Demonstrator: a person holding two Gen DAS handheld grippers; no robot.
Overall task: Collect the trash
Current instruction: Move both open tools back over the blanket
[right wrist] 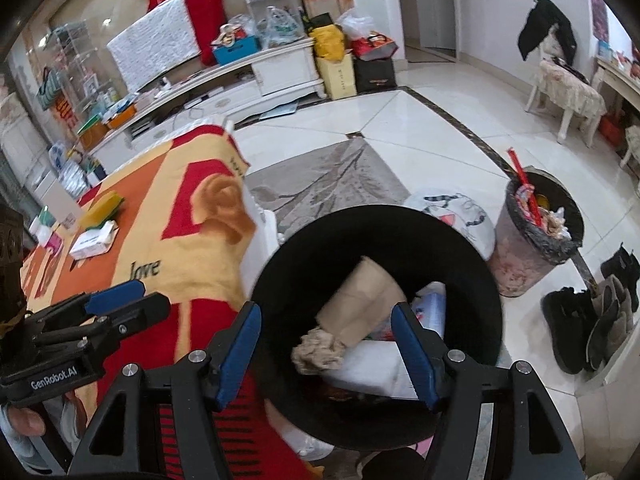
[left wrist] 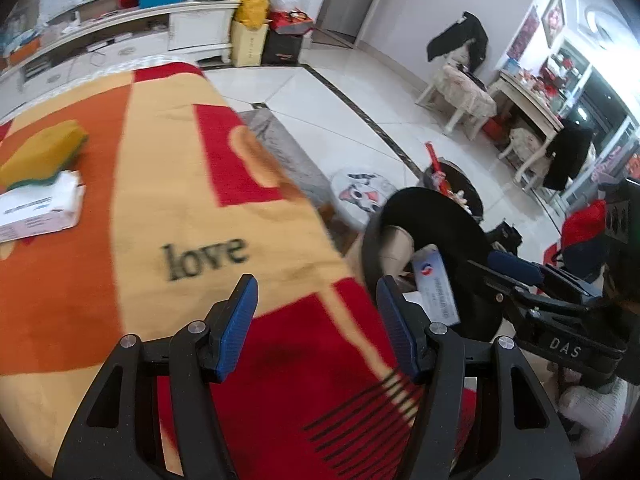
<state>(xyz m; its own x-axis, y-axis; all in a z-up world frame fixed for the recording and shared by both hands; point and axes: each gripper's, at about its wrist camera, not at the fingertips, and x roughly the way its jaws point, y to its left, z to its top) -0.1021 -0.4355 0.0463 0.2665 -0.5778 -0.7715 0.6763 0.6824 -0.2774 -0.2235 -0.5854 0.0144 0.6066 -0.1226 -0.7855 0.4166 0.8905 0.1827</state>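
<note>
A black bin (right wrist: 472, 264) stands beside the table and holds a brown cardboard tube (right wrist: 360, 300), a crumpled tissue (right wrist: 316, 350) and white packaging (right wrist: 372, 376). It also shows in the left wrist view (left wrist: 444, 216) with a white-blue box (left wrist: 436, 288) inside. My right gripper (right wrist: 326, 354) is open and empty above the bin's mouth. My left gripper (left wrist: 316, 328) is open and empty over the table's blanket (left wrist: 200, 208), next to the bin. The left gripper also shows in the right wrist view (right wrist: 120, 300).
On the blanket lie a yellow-green sponge (left wrist: 44, 152) and a white tissue pack (left wrist: 40, 204). A full lined waste basket (right wrist: 536, 232) stands on the floor at right, a white stool (right wrist: 460, 216) beside it, and shoes (right wrist: 592, 312) further right.
</note>
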